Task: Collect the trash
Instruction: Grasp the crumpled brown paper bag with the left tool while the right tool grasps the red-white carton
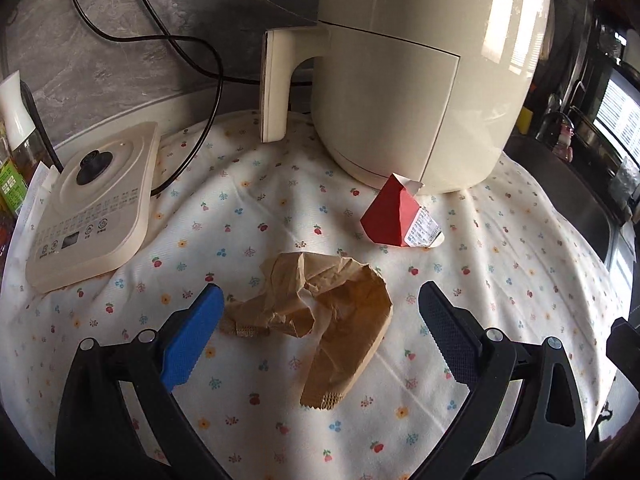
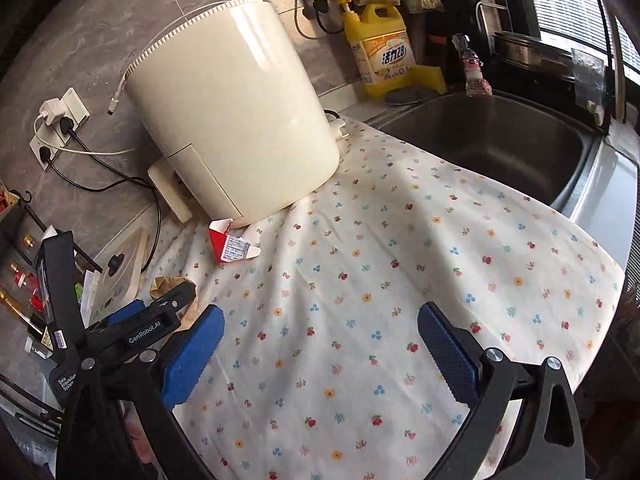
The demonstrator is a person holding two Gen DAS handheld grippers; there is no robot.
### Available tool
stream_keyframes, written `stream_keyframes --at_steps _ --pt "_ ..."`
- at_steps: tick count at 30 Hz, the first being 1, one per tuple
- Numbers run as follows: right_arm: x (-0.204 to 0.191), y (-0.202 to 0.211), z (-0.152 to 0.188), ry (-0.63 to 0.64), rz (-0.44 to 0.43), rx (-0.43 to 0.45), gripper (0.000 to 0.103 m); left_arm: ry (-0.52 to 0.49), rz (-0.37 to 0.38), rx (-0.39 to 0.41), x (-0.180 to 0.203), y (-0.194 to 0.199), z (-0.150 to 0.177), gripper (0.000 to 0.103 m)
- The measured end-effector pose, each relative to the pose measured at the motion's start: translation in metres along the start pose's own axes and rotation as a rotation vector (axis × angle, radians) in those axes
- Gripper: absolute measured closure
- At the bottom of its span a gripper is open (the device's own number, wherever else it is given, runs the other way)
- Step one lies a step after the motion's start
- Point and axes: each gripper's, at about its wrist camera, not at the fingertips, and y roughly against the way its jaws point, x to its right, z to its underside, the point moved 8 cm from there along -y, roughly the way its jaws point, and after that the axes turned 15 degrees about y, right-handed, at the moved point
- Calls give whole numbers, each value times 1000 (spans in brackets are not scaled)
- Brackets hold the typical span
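- A crumpled brown paper bag (image 1: 320, 320) lies flat on the floral tablecloth (image 1: 500, 280), low in the centre of the left wrist view; in the right wrist view only a scrap of it (image 2: 168, 282) shows at the lower left, behind the other gripper.
- The left gripper (image 1: 320, 344) has its fingers spread wide, one on each side of the bag. They grasp nothing, and whether either pad touches the paper I cannot tell.
- A squashed red carton (image 1: 400, 220) with a white printed label lies on the cloth to the upper right of the bag, well apart from it and just beside the base of the cream air fryer (image 1: 420, 80). In the right wrist view the carton (image 2: 230, 244) sits left of centre, at the fryer's (image 2: 240, 120) foot.
- The right gripper (image 2: 320, 352) is also spread open over bare cloth (image 2: 400, 260) in the lower middle of its view, holding nothing.
- A cream kettle base (image 1: 92, 212) with a black centre knob rests at the left of the left wrist view, its black cord (image 1: 200, 120) running up toward the wall.
- In the right wrist view, a steel sink (image 2: 500, 140) fills the upper right, a yellow dish soap bottle (image 2: 380, 52) stands at top centre, and wall sockets (image 2: 60, 120) with plugs sit at the left edge.
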Motion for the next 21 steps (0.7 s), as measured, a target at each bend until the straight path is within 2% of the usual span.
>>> stream_keyframes --at_steps 2,4,6,13,21 --pt "-5 -8 -7 12 -12 -2 8 15 1 -2 -2 -4 -3 23" --pt "-11 -15 -13 26 -23 -4 8 27 -3 -47 -4 -13 -2 76" --pt "-18 -23 -20 40 -39 -5 8 47 7 -49 -6 -15 -6 86" --pt "-47 -54 -39 98 -99 -23 13 106 -30 61 -26 1 -37 90" --pt "-74 -91 -51 164 -141 -45 17 174 -81 103 -59 -1 -62 90"
